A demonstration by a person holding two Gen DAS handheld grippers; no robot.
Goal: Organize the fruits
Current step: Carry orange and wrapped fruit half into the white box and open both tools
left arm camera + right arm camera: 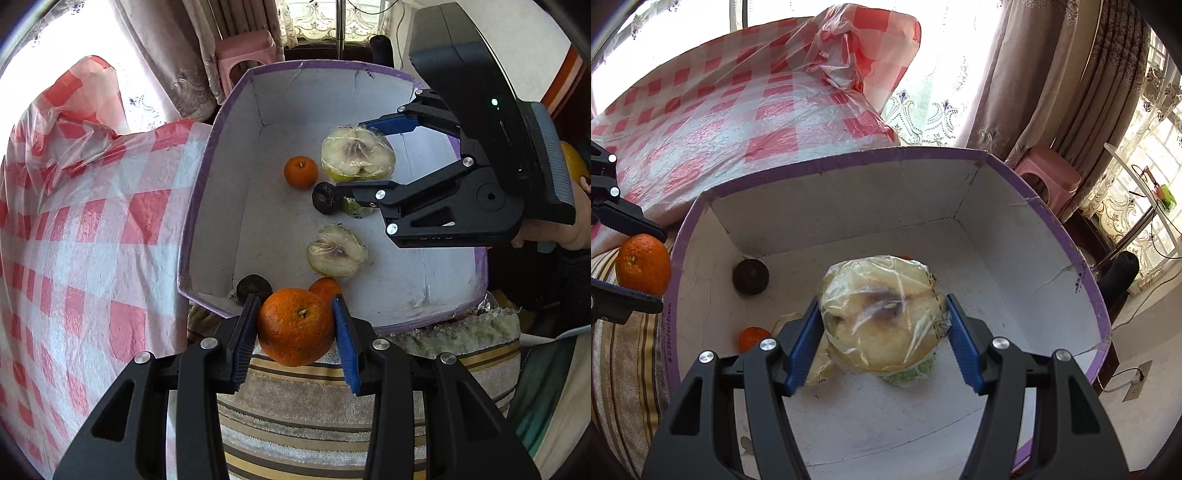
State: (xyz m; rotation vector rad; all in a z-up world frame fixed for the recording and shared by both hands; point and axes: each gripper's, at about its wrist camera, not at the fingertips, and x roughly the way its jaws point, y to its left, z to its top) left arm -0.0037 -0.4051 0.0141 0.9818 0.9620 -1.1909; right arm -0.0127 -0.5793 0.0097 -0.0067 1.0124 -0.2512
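left gripper [297,326] jaws clamp orange [295,326] just outside box [207,177] rim – right gripper [884,330] jaws clamp wrapped fruit half [882,314] over box floor. rim print partly legible: "29x24x12x4cm".

Halved fruit [337,252] in box [221,177], prob. w/ tangerines [301,172].

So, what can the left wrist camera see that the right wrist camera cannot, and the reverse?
Only the left wrist view shows the whole right gripper from outside, the hand carrying it, and a second wrapped fruit half lying uncovered in the box.

Only the right wrist view shows the power cable and floor socket beside the box.

Both show the purple-edged box, the large orange in the left gripper, the wrapped fruit half in the right gripper, the checked plastic sheet and the pink stool.
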